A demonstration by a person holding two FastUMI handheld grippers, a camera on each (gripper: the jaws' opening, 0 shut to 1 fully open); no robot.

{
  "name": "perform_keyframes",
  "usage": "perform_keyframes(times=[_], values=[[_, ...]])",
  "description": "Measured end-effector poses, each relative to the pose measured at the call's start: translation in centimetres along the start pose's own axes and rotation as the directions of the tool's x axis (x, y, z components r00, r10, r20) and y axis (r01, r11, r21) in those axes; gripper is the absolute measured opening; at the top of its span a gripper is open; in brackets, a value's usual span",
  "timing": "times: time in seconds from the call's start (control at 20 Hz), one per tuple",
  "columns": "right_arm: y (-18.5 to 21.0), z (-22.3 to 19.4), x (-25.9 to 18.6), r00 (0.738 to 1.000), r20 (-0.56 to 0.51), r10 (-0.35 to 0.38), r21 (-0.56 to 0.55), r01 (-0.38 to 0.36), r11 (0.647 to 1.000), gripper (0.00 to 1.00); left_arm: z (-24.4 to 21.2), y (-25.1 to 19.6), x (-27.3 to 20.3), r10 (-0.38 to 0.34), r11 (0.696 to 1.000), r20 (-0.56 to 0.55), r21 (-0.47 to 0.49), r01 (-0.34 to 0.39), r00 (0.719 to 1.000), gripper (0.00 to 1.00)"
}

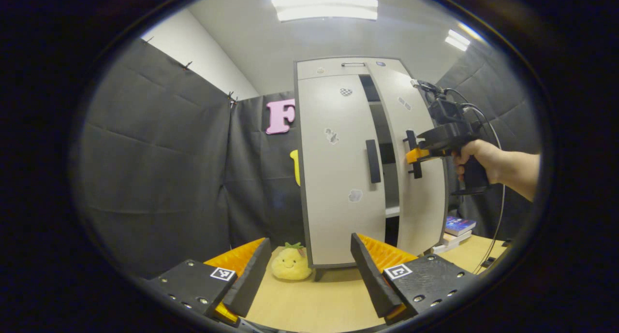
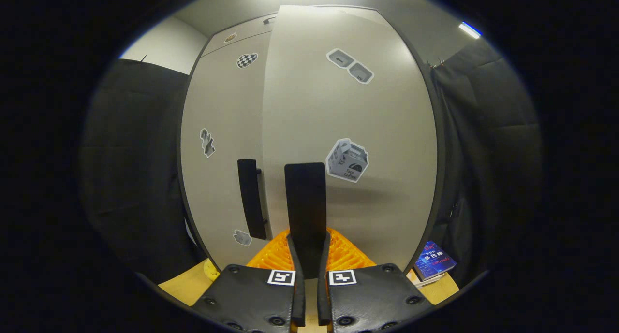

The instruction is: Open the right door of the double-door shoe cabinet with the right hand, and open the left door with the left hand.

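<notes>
Right now you are partway through the first step: the shoe cabinet point(image 1: 338, 164) stands on the wooden table point(image 1: 309, 304) at about 1 o'clock in the left gripper view, and its right door point(image 1: 416, 178) has swung out enough to leave a dark gap between the two doors, with a shelf edge showing inside. The left door point(image 1: 338, 178) sits flush and looks untouched.

Your right gripper point(image 2: 307, 255) has its fingers drawn narrow around the right door's handle point(image 2: 304, 202), which rises at 12 o'clock in the right gripper view; both pads appear to press on it. From the left gripper view you can see that same tool and your hand point(image 1: 476, 159) at 3 o'clock, against the door's edge.

Your left gripper point(image 1: 309, 270) hangs back from the cabinet, fingers spread wide and holding nothing. The left door's handle point(image 1: 373, 161) lies at roughly 1 o'clock from it, well apart.

By my reading, you need to carry the right door farther round on its hinge, then bring the left gripper forward, straddle the vertical handle and close on it. Mind the plush toy point(image 1: 291, 264) by the cabinet's foot at 12 o'clock and the books point(image 1: 457, 229) at 4 o'clock.
</notes>
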State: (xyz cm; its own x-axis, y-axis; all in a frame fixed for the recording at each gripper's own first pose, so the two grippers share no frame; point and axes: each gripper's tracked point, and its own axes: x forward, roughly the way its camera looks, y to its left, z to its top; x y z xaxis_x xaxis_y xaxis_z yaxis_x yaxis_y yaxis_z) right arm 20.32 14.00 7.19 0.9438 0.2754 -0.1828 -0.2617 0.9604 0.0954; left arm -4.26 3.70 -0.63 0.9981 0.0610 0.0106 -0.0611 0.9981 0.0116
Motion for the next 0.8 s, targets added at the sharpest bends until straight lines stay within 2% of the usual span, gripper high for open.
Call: perform_keyframes(times=[0.8], values=[[-2.1,0.2,-3.0,1.0,0.001,0.025,-0.004,-0.025,1.0,0.11,0.6,-7.6,2.5,-0.163,0.987,0.004,0.007,0.163,0.987,0.96]])
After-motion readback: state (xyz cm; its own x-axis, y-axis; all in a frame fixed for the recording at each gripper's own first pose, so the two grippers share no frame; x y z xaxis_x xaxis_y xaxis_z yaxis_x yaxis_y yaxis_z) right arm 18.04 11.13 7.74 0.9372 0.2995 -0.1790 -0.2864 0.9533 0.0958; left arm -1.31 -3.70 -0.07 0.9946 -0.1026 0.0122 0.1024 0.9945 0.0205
